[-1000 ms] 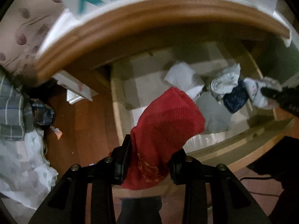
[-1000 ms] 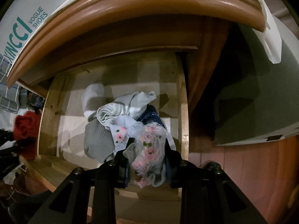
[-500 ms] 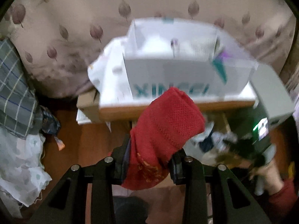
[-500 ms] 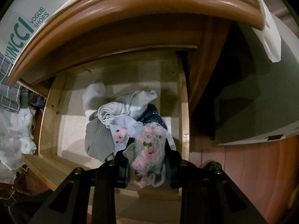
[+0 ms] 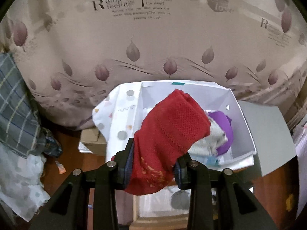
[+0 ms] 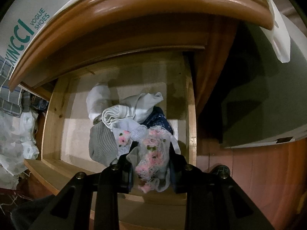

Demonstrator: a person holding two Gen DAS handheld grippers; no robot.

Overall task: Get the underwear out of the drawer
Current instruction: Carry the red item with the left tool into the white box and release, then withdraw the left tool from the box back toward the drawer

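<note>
The left gripper [image 5: 153,158] is clamping a folded red pair of underwear [image 5: 168,134] between its two pads, the cloth bulging up and forward past the fingertips. Just beyond those fingertips a white shoe box [image 5: 243,126] is sitting open, and inside it — ahead and slightly to the right of the red bundle — a purple garment [image 5: 223,126] and some pale folded pieces [image 5: 209,141] are lying. A dotted white cloth [image 5: 119,118] is draping over the box's left wall, and behind everything a beige curtain [image 5: 153,44] printed with leaves is hanging.

The right gripper [image 6: 152,157] is pointing steeply down into the open wooden drawer [image 6: 49,115], its jaws pinched tight on a lacy white piece with pink flowers [image 6: 153,153]. That piece is filling the gap between the pads, hanging just in front of the drawer's near edge. Directly ahead of the fingertips the remaining heap is resting on the drawer floor — a grey ribbed garment [image 6: 101,143] to the left, a white striped one [image 6: 132,109] further forward, a dark blue speckled one [image 6: 161,120] beside it.
</note>
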